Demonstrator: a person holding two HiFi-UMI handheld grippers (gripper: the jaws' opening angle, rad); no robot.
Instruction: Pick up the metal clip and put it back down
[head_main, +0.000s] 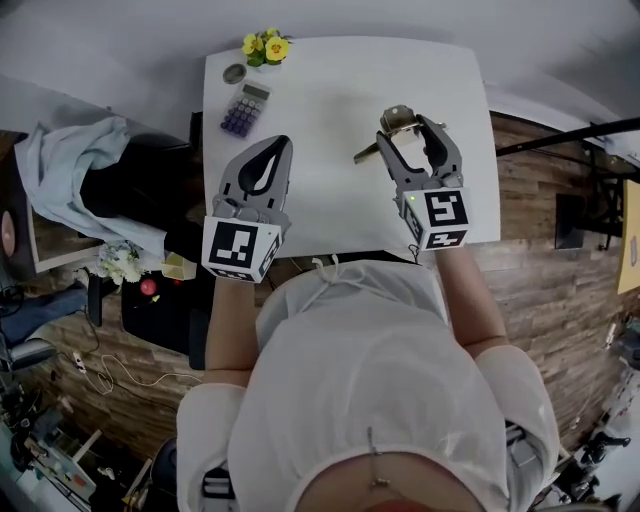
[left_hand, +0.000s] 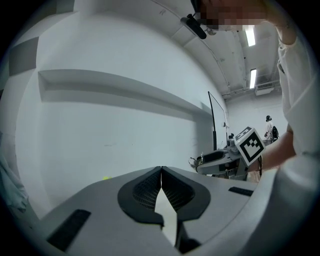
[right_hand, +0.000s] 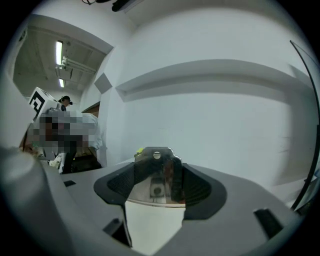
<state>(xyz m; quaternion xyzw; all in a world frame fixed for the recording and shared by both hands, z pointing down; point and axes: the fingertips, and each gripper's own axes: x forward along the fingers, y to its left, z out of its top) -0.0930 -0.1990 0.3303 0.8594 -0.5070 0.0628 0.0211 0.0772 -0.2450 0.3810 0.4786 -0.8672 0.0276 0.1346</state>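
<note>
Right tool (head_main: 409, 128) clamped on metal clip (head_main: 397, 118), near right edge of worktop (head_main: 330, 80) | left tool (head_main: 276, 146) closed, empty | pickup looks done | set-down not yet done

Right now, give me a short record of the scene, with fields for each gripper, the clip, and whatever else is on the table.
left gripper: shut, empty
right gripper: shut on the clip
clip: metal, held over the table's right part; contact with the table cannot be told
table: white
far left corner: calculator, flowers, small round object
</note>
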